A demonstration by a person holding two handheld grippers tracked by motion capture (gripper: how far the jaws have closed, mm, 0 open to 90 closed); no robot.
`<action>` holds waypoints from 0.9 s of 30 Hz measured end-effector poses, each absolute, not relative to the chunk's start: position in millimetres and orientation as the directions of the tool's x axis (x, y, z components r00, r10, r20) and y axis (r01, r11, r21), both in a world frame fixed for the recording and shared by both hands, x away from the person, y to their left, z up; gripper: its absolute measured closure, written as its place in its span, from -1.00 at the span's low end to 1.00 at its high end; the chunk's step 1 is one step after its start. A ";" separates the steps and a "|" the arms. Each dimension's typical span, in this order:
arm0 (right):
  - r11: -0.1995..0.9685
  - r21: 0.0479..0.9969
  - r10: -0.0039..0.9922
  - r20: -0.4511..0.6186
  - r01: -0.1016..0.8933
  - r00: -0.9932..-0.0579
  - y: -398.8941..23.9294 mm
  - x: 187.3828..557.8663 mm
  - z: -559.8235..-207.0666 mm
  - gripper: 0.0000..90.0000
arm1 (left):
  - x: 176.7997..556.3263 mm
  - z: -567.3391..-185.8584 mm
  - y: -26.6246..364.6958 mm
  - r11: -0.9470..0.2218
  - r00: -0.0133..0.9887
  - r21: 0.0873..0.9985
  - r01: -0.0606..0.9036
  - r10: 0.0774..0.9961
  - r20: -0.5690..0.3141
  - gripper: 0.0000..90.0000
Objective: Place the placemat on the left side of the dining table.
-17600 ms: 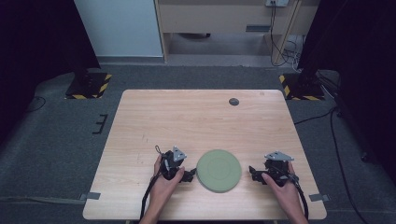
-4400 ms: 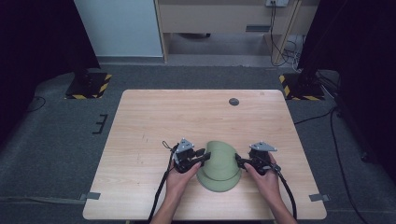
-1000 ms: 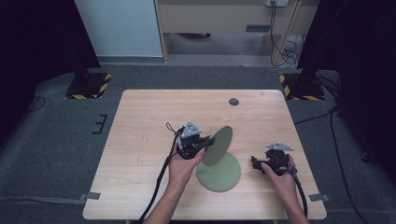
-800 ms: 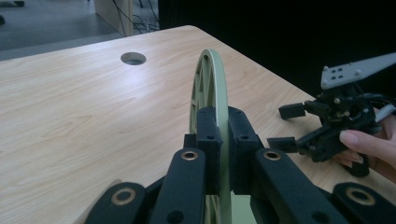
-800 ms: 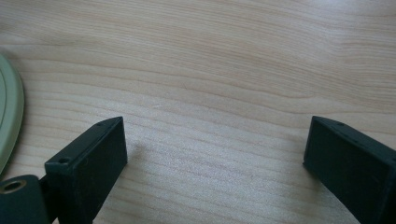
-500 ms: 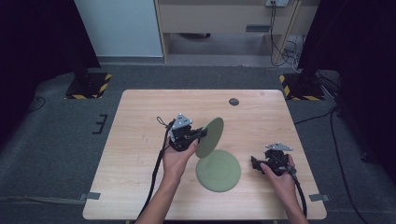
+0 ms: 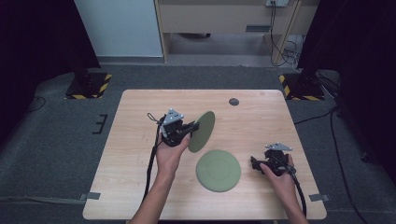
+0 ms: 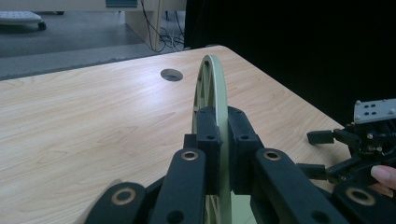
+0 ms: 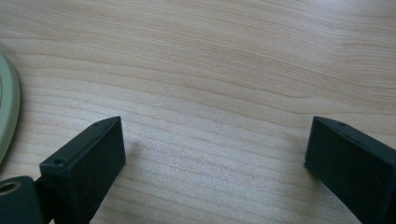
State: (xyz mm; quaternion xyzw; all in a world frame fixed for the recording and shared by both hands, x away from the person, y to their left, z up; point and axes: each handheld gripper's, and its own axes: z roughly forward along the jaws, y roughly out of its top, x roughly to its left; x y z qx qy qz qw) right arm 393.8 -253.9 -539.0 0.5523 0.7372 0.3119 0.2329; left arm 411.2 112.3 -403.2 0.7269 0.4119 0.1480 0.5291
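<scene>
Lifted plate (image 7: 201, 131) moved farther; left gripper (image 8: 218, 140) view shows its rim.

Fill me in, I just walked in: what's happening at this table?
A person is separating two green plates with a hand-held gripper in each hand. The left hand-held gripper is clamped on the rim of one green plate, holding it tilted on edge above the table. The other plate lies flat. The right hand-held gripper rests beside it, open, holding nothing.
</scene>
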 end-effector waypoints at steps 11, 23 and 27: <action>0.198 0.716 0.959 0.000 0.670 -0.282 -253.9 394.0 -538.9 -0.89 | 416.6 -398.9 120.3 -0.103 0.600 0.891 0.442 0.773 -0.208 0.90; 0.199 0.716 0.959 -0.002 0.669 -0.283 -253.9 394.0 -539.0 -0.89 | 415.4 -402.7 137.4 -0.073 0.567 0.890 0.449 0.794 -0.221 0.90; 0.197 0.715 0.959 0.000 0.670 -0.283 -253.8 393.9 -538.9 -0.89 | 415.0 -403.9 144.3 -0.065 0.555 0.890 0.451 0.802 -0.222 0.90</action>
